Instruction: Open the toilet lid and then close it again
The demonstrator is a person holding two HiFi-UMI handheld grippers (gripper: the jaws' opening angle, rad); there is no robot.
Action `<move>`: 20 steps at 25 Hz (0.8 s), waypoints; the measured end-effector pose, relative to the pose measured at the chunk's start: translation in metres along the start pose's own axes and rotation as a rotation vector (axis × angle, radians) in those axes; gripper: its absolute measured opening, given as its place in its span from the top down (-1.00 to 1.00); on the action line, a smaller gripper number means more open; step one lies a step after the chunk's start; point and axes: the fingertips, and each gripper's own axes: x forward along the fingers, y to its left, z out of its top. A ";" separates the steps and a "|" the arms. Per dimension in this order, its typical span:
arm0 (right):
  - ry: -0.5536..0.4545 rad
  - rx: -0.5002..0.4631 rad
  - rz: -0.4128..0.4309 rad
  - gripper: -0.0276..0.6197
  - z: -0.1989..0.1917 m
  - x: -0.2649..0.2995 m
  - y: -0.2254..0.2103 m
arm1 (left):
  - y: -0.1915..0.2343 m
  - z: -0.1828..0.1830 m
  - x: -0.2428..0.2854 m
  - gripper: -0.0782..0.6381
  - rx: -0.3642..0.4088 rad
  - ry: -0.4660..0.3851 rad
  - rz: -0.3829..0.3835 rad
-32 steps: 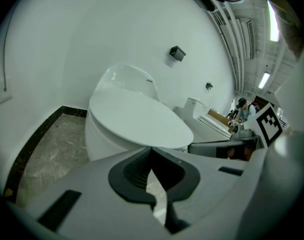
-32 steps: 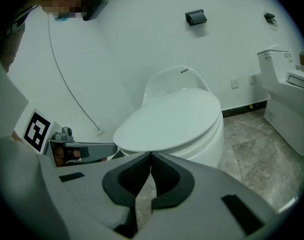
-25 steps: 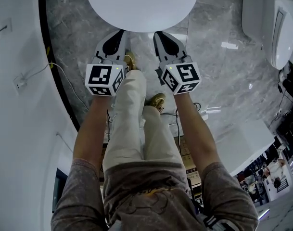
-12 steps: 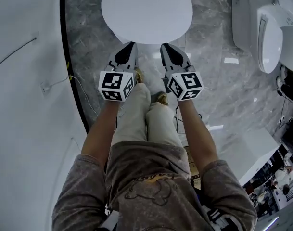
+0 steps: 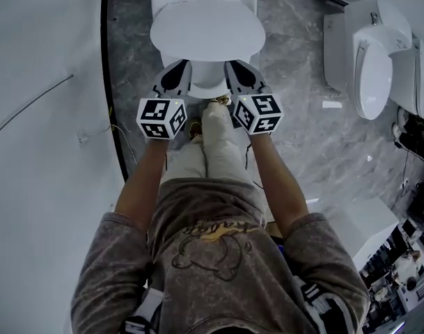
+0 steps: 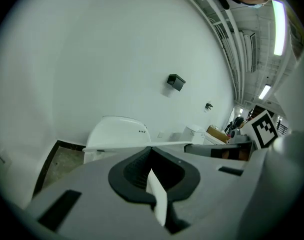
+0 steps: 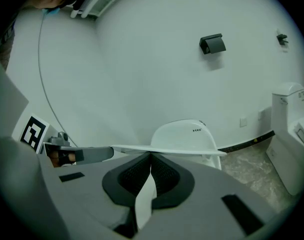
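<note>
Left gripper [image 5: 179, 66] and right gripper [image 5: 233, 67] just came up, fingers clenched empty, toilet lid [image 5: 207, 30] edge at their tips, so opening's probably started.

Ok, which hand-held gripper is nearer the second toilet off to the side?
Right. The right hand-held gripper is on the side toward the second toilet, with floor between them. The left hand-held gripper is farther off, by the lid.
</note>
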 end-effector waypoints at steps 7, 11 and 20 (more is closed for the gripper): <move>-0.002 0.007 0.055 0.83 0.087 0.033 -0.024 | 0.007 0.085 0.046 0.76 -0.015 0.001 0.061; -0.007 0.009 0.066 0.83 0.124 0.056 -0.029 | 0.022 0.122 0.065 0.76 -0.028 -0.022 0.077; -0.011 -0.002 0.001 0.83 0.202 0.114 -0.066 | 0.053 0.197 0.133 0.76 0.003 -0.018 0.032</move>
